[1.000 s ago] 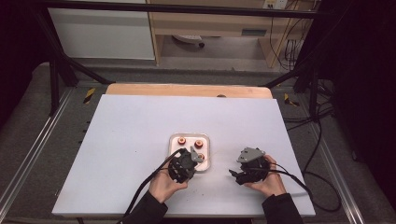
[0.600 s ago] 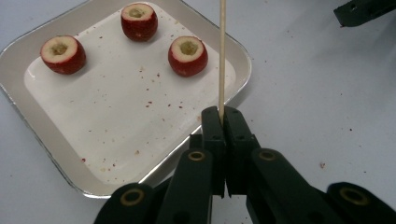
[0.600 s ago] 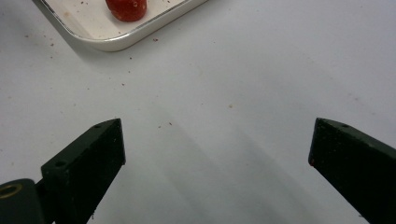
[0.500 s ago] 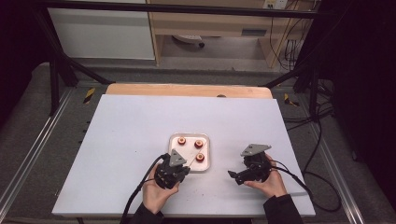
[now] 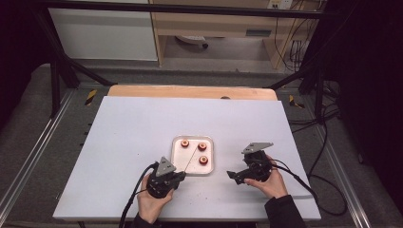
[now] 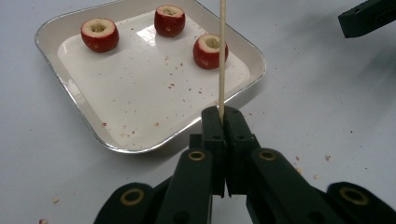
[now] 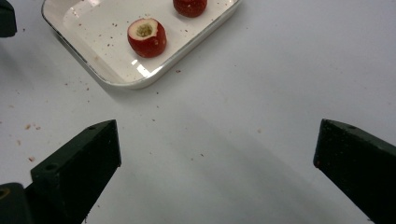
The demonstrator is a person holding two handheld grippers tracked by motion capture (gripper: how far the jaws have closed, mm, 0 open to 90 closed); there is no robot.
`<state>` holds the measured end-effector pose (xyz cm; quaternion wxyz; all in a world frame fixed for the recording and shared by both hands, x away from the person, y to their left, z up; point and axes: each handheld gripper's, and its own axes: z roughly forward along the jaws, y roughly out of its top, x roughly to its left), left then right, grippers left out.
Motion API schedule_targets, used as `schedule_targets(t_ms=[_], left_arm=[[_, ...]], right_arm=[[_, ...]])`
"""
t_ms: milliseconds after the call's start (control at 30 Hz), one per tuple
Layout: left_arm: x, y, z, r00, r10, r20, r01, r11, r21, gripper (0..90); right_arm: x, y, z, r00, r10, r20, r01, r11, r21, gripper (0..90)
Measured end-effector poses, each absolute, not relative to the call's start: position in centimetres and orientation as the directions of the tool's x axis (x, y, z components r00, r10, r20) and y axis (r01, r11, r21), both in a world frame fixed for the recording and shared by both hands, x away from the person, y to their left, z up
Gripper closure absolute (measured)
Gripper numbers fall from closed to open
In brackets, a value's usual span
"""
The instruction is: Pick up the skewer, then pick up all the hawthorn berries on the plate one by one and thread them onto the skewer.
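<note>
Three cored red fruit pieces [image 5: 185, 143] [image 5: 202, 146] [image 5: 204, 160] sit in a small white tray [image 5: 177, 156] at the table's middle. My left gripper [image 5: 179, 175] [image 6: 222, 114] is at the tray's near left corner, shut on a thin wooden skewer [image 6: 221, 56] [image 5: 189, 159] that points out over the tray, past one fruit piece [image 6: 210, 50]. My right gripper [image 5: 233, 175] [image 7: 217, 154] is to the right of the tray, low over bare table. Its jaws have just been opening and stand wide, with nothing between them. The nearest fruit piece [image 7: 146, 37] lies ahead of it.
Red crumbs speckle the tray floor [image 6: 140, 93] and the white table [image 5: 142, 123] around it. A wooden strip [image 5: 190, 91] runs along the table's far edge. Cables trail from both grippers toward the near edge. Wide bare table lies to the left and beyond the tray.
My left gripper has drawn back from over the tray toward the near left, keeping the skewer. The right gripper's jaws have spread wider; that hand has stayed in place.
</note>
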<state>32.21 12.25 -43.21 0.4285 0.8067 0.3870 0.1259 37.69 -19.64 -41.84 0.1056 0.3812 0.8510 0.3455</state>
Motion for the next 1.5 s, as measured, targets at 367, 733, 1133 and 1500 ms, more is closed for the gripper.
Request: schedule_targets(t_ms=[367, 733, 1133, 1500], left_arm=[[31.5, 13.8, -44.1, 0.661, 0.737, -0.140, 0.512, -0.308, 0.802, 88.6], [31.2, 14.8, -44.5, 0.655, 0.742, -0.143, 0.513, -0.298, 0.805, 88.6], [31.0, 15.3, -44.6, 0.656, 0.743, -0.133, 0.508, -0.304, 0.806, 88.6], [30.9, 15.5, -44.7, 0.659, 0.741, -0.133, 0.510, -0.310, 0.802, 88.6]], right_arm=[[38.6, -17.2, -41.1, -0.683, 0.725, 0.088, 0.590, 0.476, 0.652, 1.4], [39.8, -14.8, -40.1, -0.671, 0.733, 0.112, 0.609, 0.457, 0.649, 4.0], [41.6, -11.5, -40.2, -0.667, 0.726, 0.171, 0.655, 0.460, 0.600, 13.0], [42.7, -9.1, -40.5, -0.652, 0.738, 0.171, 0.699, 0.498, 0.513, 27.3]])
